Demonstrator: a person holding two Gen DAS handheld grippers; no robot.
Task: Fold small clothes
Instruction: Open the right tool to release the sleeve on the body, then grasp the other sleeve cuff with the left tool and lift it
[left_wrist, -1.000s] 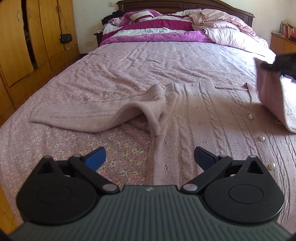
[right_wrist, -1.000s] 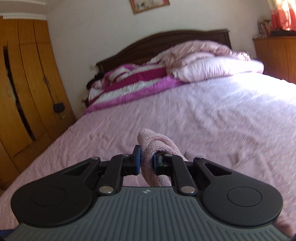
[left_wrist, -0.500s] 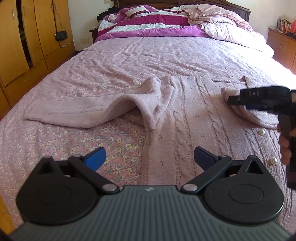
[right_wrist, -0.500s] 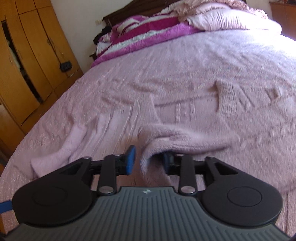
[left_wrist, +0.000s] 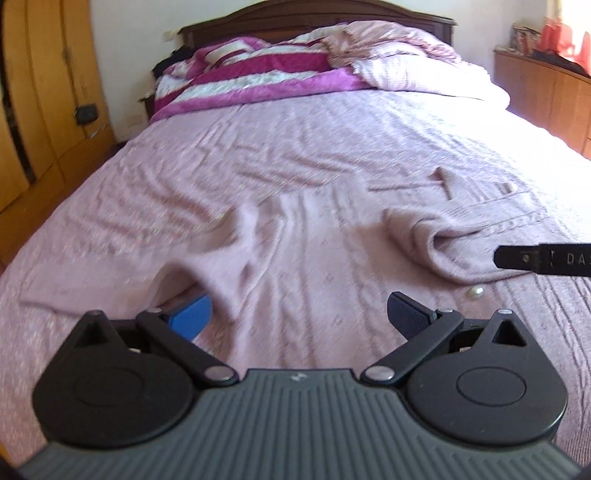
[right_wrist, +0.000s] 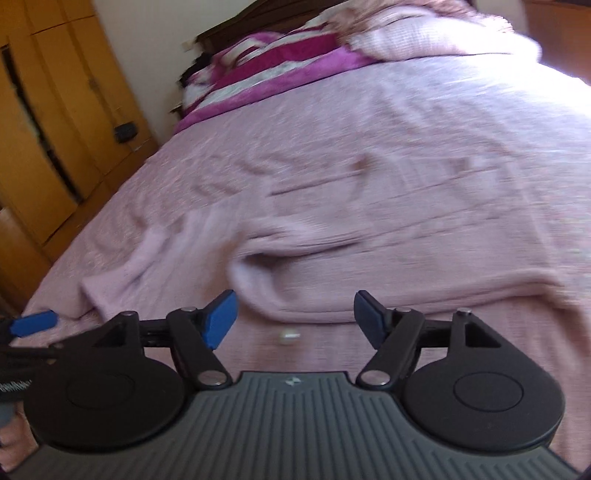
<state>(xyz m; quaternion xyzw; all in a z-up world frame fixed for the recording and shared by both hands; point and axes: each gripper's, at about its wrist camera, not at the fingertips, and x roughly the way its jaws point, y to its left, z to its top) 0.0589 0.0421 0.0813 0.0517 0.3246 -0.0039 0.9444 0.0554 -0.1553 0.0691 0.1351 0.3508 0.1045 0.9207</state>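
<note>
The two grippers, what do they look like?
Both match: the left gripper and right gripper have ribbed grey bodies, round black housings, black linkage arms with silver pivots, and blue pads. White lettering marks the right gripper's side in the left wrist view.

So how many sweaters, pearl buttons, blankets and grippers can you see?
Sweaters: 1
Pearl buttons: 1
Striped blankets: 1
Grippers: 2, left and right
Total: 5
</note>
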